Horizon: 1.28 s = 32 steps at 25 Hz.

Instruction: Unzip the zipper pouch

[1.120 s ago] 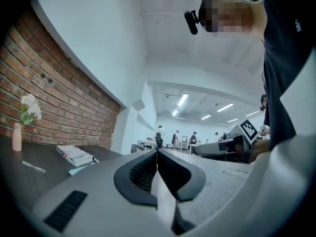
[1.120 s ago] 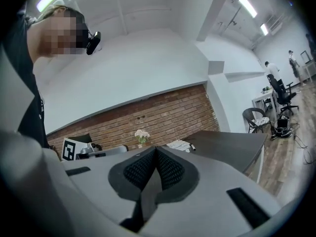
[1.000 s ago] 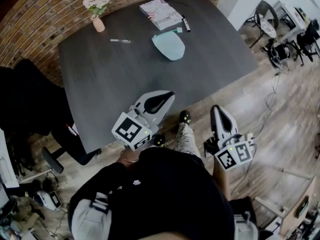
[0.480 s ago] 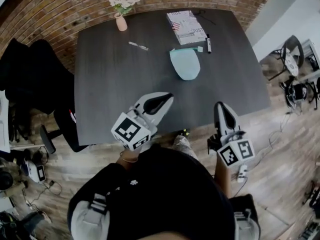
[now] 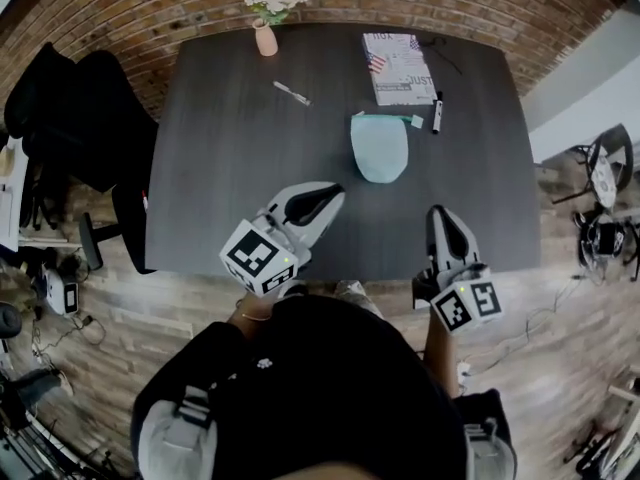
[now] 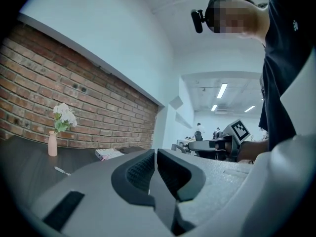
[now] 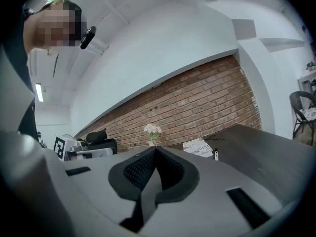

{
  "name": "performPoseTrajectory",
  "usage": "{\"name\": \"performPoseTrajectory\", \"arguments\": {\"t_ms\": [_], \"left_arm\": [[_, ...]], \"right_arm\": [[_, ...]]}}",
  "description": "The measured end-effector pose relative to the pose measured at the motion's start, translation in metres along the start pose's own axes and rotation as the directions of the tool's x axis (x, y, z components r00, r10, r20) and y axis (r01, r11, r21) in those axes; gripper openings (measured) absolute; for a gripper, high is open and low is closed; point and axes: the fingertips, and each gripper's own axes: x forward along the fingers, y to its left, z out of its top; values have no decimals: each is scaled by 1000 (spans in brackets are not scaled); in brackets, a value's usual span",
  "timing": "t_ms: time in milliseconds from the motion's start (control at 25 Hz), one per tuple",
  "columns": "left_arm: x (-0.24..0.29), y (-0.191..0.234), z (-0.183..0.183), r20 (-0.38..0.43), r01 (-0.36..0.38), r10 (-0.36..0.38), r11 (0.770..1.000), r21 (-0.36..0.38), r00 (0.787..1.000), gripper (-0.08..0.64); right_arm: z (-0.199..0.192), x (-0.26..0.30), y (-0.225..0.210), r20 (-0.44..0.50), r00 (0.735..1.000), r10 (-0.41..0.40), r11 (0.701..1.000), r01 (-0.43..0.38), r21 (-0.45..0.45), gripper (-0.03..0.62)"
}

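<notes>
A pale teal zipper pouch lies flat on the dark table, right of its middle, with the zipper end toward the far side. My left gripper hovers over the table's near edge, well short of the pouch, jaws shut and empty. Further right, my right gripper is held near the front edge too, also shut with nothing in it. The pouch is hidden in both gripper views.
A magazine, a black marker and a white pen lie beyond the pouch. A pink vase with flowers stands at the far edge before the brick wall. An office chair stands left of the table.
The head view has swung so the table sits square and centred. Both grippers keep their place near the front edge, still shut.
</notes>
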Motion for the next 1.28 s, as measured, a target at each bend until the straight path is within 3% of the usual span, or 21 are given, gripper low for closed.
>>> {"name": "performPoseTrajectory", "arguments": {"t_ms": [600, 800, 1000, 1280], "left_arm": [[33, 20, -4, -3, -215, 215, 976, -18, 977, 6], [32, 27, -9, -24, -246, 245, 969, -32, 969, 6], [32, 48, -9, -30, -254, 253, 967, -24, 967, 6], [39, 84, -7, -42, -239, 238, 971, -32, 970, 6]], "right_arm": [[-10, 70, -76, -134, 983, 126, 987, -138, -81, 16], [-25, 97, -94, -174, 977, 122, 986, -139, -88, 31], [-26, 127, -105, -168, 984, 55, 978, -87, -191, 32], [-47, 176, -114, -239, 971, 16, 970, -73, -232, 48]]}}
